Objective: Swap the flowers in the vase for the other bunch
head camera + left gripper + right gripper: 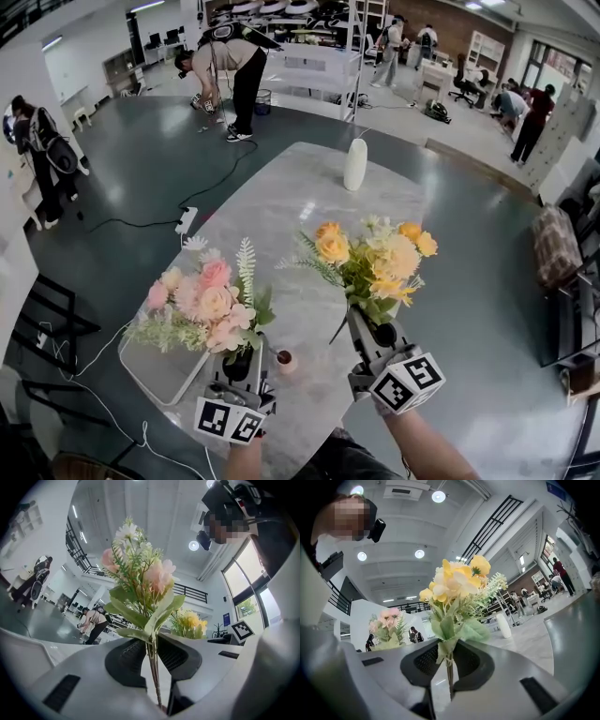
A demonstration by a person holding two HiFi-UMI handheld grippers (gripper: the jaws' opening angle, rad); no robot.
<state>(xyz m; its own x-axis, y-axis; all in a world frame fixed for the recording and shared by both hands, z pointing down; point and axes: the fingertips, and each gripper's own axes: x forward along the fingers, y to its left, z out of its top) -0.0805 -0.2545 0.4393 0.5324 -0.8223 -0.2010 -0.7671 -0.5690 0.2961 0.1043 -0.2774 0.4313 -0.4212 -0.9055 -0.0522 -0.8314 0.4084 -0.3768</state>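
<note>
— Vase (355, 164): where was it from your fingers?

— At twelve o'clock from my right gripper (371, 330) and about one o'clock from my left gripper (238, 364), well apart from both, toward the far end of the table (281, 225). It stood upright, mouth up, and I saw nothing in it.

— And the fingers?

— Both pairs were clamped on stems. The left held the pink bunch (202, 305), the right the yellow bunch (375, 258). In each gripper view the stem ran up between the pinching jaws, with the heads above.

— Which hand was nearer?

— The right, I judged, with a straight line to the vase. Which bunch was meant to go in, I couldn't tell.

— Anything in the way?

— Nothing stood on the table between. A white tray (155, 375) lay at nine o'clock from the left gripper, under the pink heads and off the path. A person (230, 66) bent over far beyond, at eleven o'clock. The catch, I thought, was the axis: the stem had to stand plumb over that narrow mouth, with the other bunch held aside.
</note>
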